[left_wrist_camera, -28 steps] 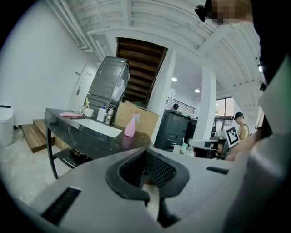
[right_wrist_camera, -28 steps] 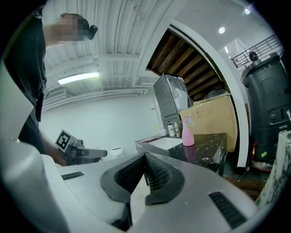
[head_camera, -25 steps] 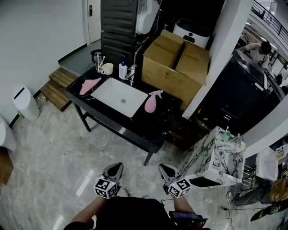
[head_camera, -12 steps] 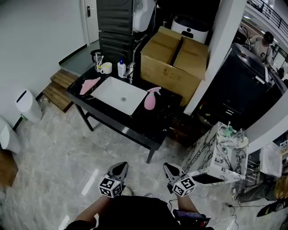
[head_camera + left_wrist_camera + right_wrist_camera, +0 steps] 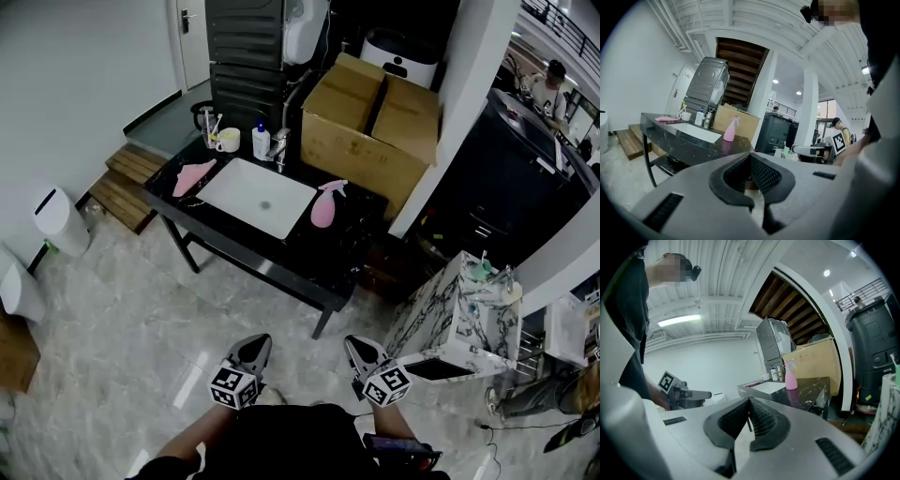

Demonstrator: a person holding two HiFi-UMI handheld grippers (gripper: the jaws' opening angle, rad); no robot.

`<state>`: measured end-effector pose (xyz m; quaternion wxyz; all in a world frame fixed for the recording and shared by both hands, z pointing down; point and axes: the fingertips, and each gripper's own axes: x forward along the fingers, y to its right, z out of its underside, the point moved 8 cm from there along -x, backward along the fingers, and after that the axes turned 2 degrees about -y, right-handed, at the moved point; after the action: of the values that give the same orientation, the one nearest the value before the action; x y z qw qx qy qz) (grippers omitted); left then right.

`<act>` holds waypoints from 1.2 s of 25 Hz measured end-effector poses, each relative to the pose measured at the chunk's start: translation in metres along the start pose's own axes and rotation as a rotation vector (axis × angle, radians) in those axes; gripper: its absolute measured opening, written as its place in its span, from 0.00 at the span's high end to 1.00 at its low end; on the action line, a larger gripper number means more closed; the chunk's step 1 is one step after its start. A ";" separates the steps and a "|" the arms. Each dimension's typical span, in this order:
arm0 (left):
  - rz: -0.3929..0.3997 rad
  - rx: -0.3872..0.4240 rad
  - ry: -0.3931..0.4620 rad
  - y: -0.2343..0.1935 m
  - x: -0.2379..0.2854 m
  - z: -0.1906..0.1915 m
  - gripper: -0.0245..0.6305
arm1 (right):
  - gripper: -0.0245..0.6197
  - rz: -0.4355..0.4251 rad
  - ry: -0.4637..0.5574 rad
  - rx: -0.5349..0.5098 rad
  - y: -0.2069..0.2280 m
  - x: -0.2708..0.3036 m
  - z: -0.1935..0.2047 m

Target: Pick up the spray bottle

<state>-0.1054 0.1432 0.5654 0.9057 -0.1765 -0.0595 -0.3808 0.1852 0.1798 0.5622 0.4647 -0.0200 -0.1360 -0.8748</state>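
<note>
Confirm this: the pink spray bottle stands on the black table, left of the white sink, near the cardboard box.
Wrong on one point. The head view shows the pink spray bottle standing on the black table to the right of the white sink, not the left. It is near the cardboard box, as said.

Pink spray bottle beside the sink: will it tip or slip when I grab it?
The pink spray bottle stands upright and tall, so a sideways nudge could tip it. Its smooth-looking body may be slippery, and it is probably light plastic.
</note>
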 end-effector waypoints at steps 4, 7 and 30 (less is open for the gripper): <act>0.010 0.010 0.011 -0.012 -0.010 -0.002 0.95 | 0.92 0.015 -0.001 -0.013 -0.010 0.012 -0.001; -0.007 0.010 0.023 -0.027 -0.019 -0.003 0.95 | 0.92 0.012 -0.007 -0.020 -0.017 0.023 -0.002; -0.203 -0.076 0.065 -0.115 -0.009 -0.020 0.95 | 0.92 -0.110 -0.041 -0.034 0.025 0.154 -0.025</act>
<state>-0.1941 0.0671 0.5763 0.8565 -0.1913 -0.0332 -0.4782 0.1206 0.0361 0.5679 0.4128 -0.0385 -0.1315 -0.9005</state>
